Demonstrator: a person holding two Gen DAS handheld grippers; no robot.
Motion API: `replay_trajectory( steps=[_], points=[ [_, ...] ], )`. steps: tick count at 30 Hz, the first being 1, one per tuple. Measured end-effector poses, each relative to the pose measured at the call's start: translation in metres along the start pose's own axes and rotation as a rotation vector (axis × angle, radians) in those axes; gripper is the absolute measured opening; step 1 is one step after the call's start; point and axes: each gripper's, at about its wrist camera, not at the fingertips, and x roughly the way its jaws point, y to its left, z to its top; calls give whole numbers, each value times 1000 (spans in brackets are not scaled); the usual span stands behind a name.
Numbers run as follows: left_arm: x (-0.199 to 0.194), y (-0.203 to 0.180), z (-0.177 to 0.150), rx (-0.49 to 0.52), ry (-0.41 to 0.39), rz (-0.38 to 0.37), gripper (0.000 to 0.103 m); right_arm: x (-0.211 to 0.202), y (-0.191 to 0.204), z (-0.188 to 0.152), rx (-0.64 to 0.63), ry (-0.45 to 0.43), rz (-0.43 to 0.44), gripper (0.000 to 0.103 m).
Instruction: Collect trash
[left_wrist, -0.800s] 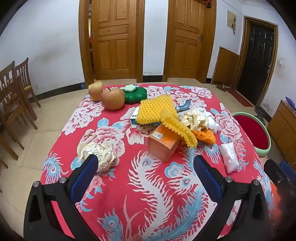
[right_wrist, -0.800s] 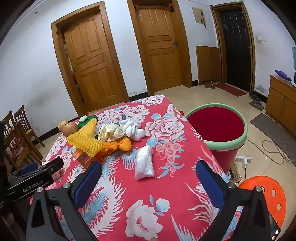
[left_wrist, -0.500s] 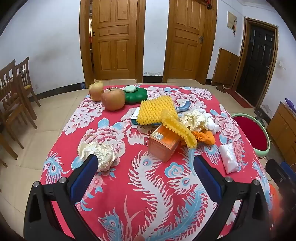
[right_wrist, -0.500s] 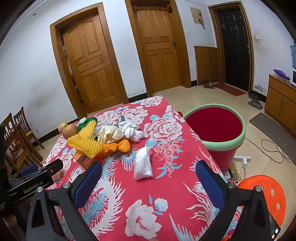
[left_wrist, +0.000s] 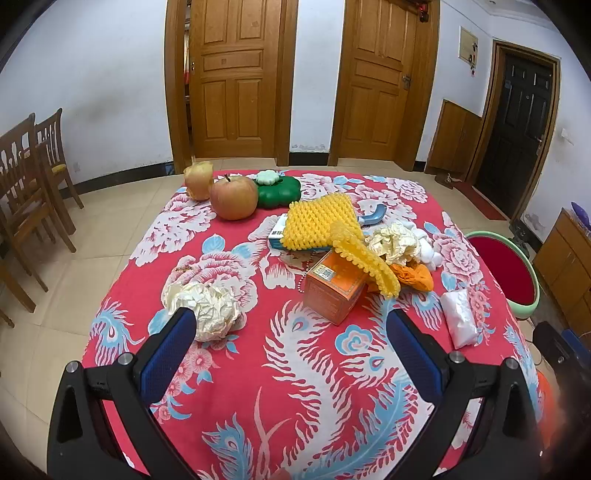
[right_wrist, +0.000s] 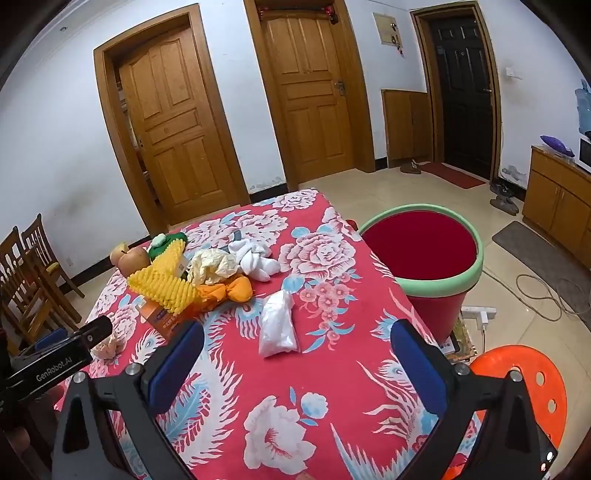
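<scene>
Trash lies on a red flowered tablecloth (left_wrist: 295, 369): a crumpled cream paper ball (left_wrist: 207, 306), an orange box (left_wrist: 334, 286), yellow foam fruit netting (left_wrist: 321, 221), an orange wad (left_wrist: 415, 275), more crumpled paper (left_wrist: 395, 240), white tissue (right_wrist: 258, 258) and a clear plastic bag (right_wrist: 277, 325). A red bin with a green rim (right_wrist: 424, 254) stands beside the table's right edge. My left gripper (left_wrist: 290, 328) is open and empty, its left finger just before the paper ball. My right gripper (right_wrist: 297, 332) is open and empty, with the plastic bag between its fingers further ahead.
An apple (left_wrist: 233, 197), an apple core (left_wrist: 198, 179) and a green dish (left_wrist: 277, 186) sit at the table's far end. An orange stool (right_wrist: 524, 384) stands by the bin. Wooden chairs (left_wrist: 26, 184) stand to the left. A power strip and cable (right_wrist: 480, 314) lie on the floor.
Both grippers have drifted slightly forward over the table. Nothing on the table has moved, and both stay open.
</scene>
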Motion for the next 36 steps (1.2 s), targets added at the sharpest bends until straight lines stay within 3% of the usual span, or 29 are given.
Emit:
replay_trajectory(
  steps=[36],
  points=[
    [-5, 1, -1, -3, -3, 2, 101, 1, 4, -2, -2, 3, 0, 103]
  ],
)
